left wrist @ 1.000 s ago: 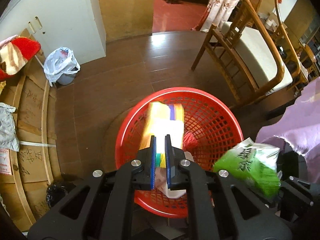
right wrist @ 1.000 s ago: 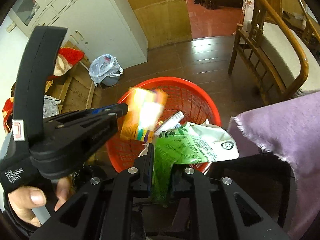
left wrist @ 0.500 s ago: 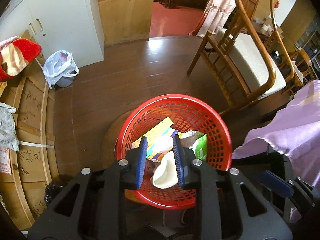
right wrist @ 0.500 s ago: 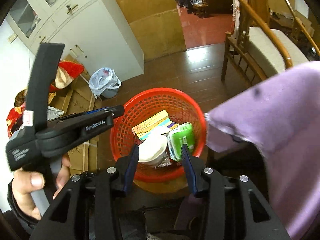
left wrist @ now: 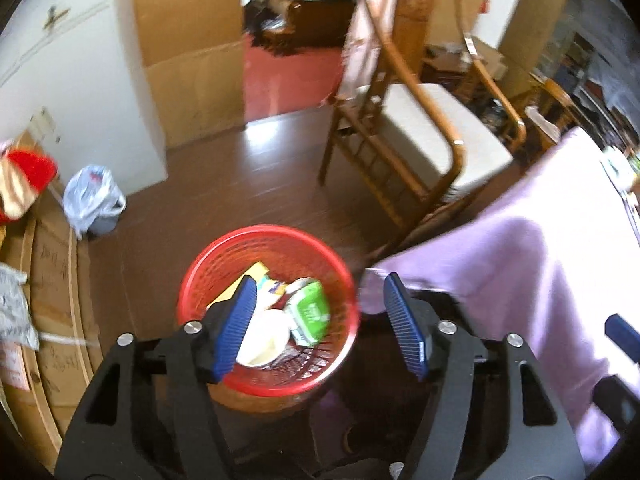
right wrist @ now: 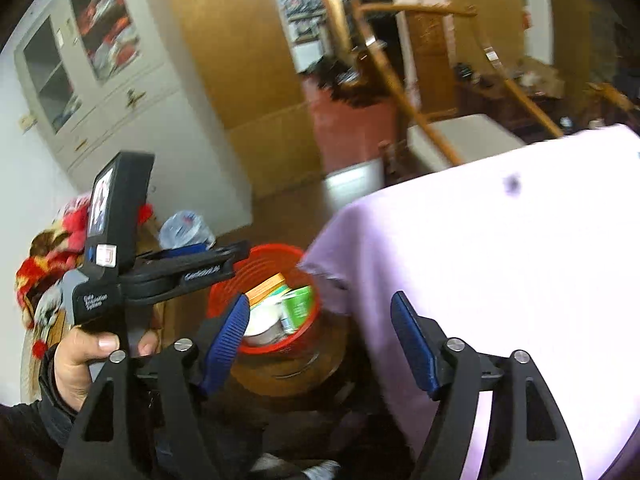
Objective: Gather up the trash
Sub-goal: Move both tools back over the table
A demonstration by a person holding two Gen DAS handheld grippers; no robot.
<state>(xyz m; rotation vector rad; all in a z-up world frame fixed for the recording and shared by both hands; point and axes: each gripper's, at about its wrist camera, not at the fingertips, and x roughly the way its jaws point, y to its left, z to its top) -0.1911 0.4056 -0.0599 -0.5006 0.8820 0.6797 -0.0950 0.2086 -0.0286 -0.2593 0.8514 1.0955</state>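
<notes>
**Desk:** What is hard to read here?

**Photographer:** Both views are smeared by motion. In the left wrist view the red basket [left wrist: 267, 312] sits lower centre, its near rim partly behind the left gripper [left wrist: 322, 320]. Inside lie a green packet [left wrist: 310, 312], a white cup [left wrist: 264, 336] and a yellow box [left wrist: 256, 276]; any print on them is illegible. A purple cloth [left wrist: 520, 280] fills the lower right and hides whatever it drapes over.

**Desk:** And the hands?

**Photographer:** The left gripper points steeply down at the basket, its jaws having just been opening, now wide with nothing between them. In the right wrist view the right gripper [right wrist: 320, 328] tilts down too, its jaws also having just been opening, wide and empty. At lower left a hand [right wrist: 86, 364] grips the other tool's handle; the sleeve is cut off by the frame.

**Desk:** Room to move?

**Photographer:** Tight on the right: the cloth's edge hangs just beside the basket. Brown floor [left wrist: 224, 184] lies open beyond it, towards a wooden chair [left wrist: 416, 136] at upper right and a white plastic bag [left wrist: 92, 200] at left.
</notes>
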